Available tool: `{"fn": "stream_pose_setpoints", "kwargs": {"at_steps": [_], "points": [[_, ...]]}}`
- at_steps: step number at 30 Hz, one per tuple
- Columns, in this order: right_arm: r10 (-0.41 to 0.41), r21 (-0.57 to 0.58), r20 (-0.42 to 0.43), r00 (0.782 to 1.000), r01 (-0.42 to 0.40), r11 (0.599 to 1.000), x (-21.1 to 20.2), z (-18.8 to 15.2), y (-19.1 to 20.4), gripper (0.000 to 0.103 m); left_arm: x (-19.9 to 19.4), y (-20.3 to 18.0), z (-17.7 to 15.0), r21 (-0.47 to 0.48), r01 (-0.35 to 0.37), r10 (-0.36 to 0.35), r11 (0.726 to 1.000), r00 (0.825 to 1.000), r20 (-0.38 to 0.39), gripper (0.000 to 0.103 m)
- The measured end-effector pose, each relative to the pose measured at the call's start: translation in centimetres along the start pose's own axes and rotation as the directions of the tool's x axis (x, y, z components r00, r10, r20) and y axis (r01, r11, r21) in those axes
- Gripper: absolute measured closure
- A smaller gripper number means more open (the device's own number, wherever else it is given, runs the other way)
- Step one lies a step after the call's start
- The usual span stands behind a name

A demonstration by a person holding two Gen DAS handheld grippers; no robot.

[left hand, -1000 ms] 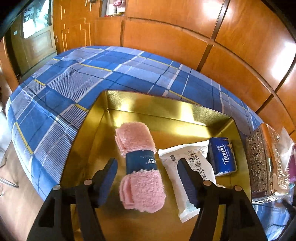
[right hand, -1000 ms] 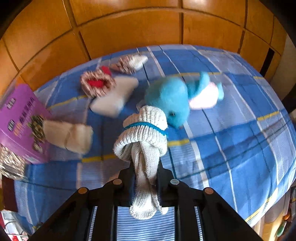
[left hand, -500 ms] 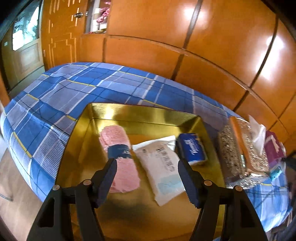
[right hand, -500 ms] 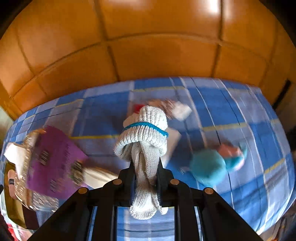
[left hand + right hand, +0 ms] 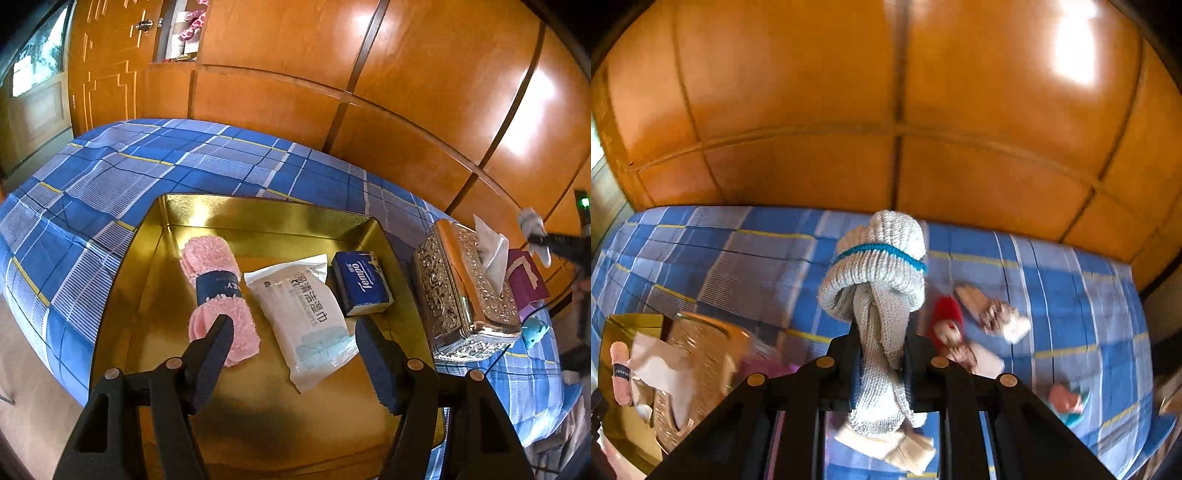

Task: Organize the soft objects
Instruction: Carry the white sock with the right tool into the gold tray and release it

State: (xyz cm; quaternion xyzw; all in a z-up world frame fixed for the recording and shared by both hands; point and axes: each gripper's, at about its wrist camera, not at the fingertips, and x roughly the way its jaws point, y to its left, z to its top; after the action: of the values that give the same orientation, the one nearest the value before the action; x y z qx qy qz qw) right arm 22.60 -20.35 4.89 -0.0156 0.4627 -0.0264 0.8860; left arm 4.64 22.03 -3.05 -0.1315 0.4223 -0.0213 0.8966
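Left gripper [image 5: 293, 352] hangs with jaws apart over the gold tray [image 5: 258, 210]. Inside it, left to right: pink towel roll [image 5: 218, 291], wipes pack [image 5: 304, 314], tissue packet [image 5: 362, 282], long axes running near to far. Right gripper [image 5: 881, 356] clamps the grey knitted sock bundle [image 5: 877, 273], rolled end pointing far, apparently above the bed [image 5: 738, 258].

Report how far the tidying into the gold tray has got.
Done: the pink towel, wipes pack and tissue pack lie in the gold tray. In hand: the right gripper is shut on the knit glove; the left gripper is open over the tray. Left: small items on the bedspread, including the blue toy.
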Motion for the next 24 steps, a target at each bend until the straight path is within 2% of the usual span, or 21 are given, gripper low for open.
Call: {"fn": "stream_pose_setpoints", "kwargs": {"at_steps": [7,10,14,18,24], "points": [[0.006,-0.217,0.042,0.999,0.003,0.976,0.0,3.3,7.0,0.087,-0.6,-1.0,-0.1,0.028,0.016,-0.016,0.999,1.000,0.010,0.034],[0.080,-0.313,0.054,0.995,-0.059,0.948,-0.6,3.6,11.1,0.087,-0.9,-1.3,-0.2,0.049,0.010,-0.011,0.999,1.000,0.017,0.032],[0.206,-0.433,0.028,0.978,-0.174,0.884,-1.7,2.4,16.1,0.087,-1.4,-0.7,-0.4,0.050,0.002,-0.003,0.999,1.000,0.019,0.031],[0.341,-0.520,-0.065,0.938,-0.324,0.791,-2.9,-0.3,20.5,0.087,-1.8,0.6,-0.6,0.026,-0.024,0.023,0.999,1.000,0.021,0.031],[0.460,-0.495,-0.216,0.861,-0.502,0.709,-3.2,-5.1,25.0,0.087,-2.5,2.9,-0.9,-0.023,-0.096,0.097,0.995,0.995,0.035,0.030]]}}
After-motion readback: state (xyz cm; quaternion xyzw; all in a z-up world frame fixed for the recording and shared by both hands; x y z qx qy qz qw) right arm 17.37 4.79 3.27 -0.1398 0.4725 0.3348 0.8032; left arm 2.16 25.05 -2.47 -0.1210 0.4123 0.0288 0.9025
